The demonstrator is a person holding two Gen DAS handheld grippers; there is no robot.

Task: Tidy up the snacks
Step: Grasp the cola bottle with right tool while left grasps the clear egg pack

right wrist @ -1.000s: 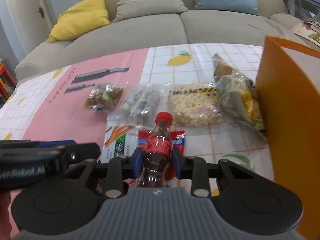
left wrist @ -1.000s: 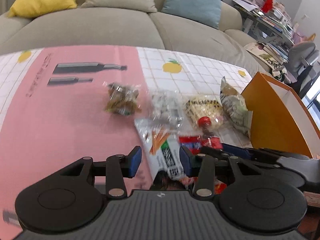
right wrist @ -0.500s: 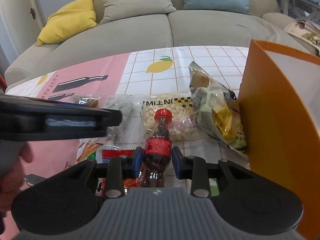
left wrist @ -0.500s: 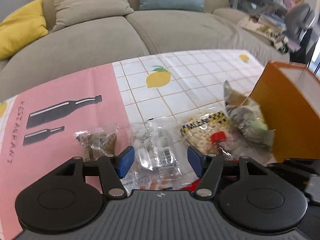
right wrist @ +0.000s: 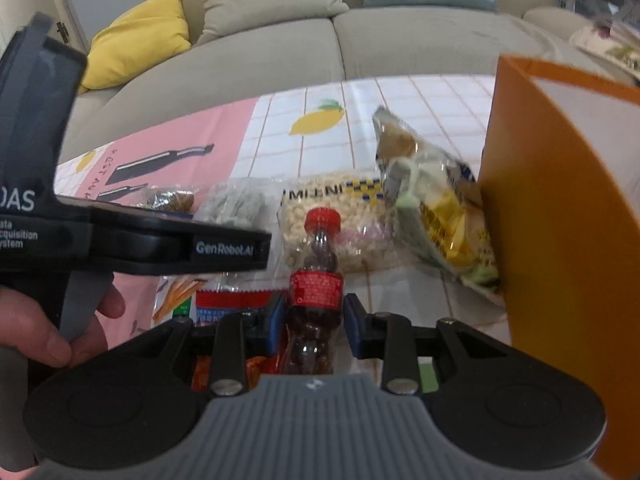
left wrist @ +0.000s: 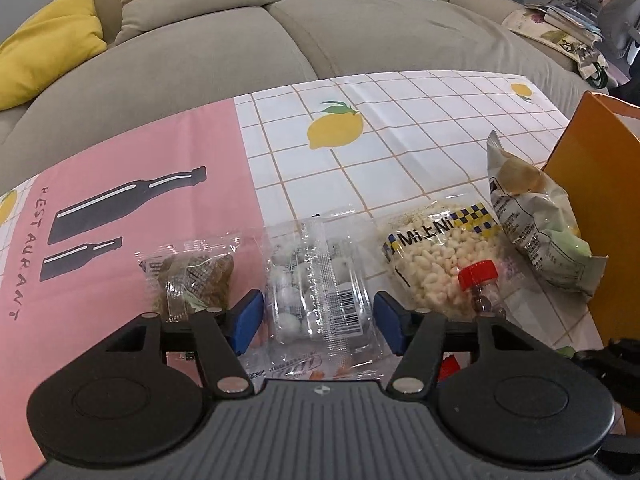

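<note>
Over table [left wrist: 400,152] | L gripper [left wrist: 318,322] closing, astride candy bag [left wrist: 316,280] | R gripper [right wrist: 314,322] clamps cola bottle [right wrist: 316,288]

Beige sofa [left wrist: 280,52] with yellow [left wrist: 44,48], beige, blue cushions behind table

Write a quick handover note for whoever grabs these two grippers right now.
Right gripper: shut on the cola bottle, upright, not yet in the orange box.
Left gripper: jaws closing around the clear candy bag, pads not touching it.
On the table: nut bag, puffed-rice bag, chip bag leaning against the box, flat packets near the grippers.
Done: nothing seen boxed. Left: all of it.
</note>
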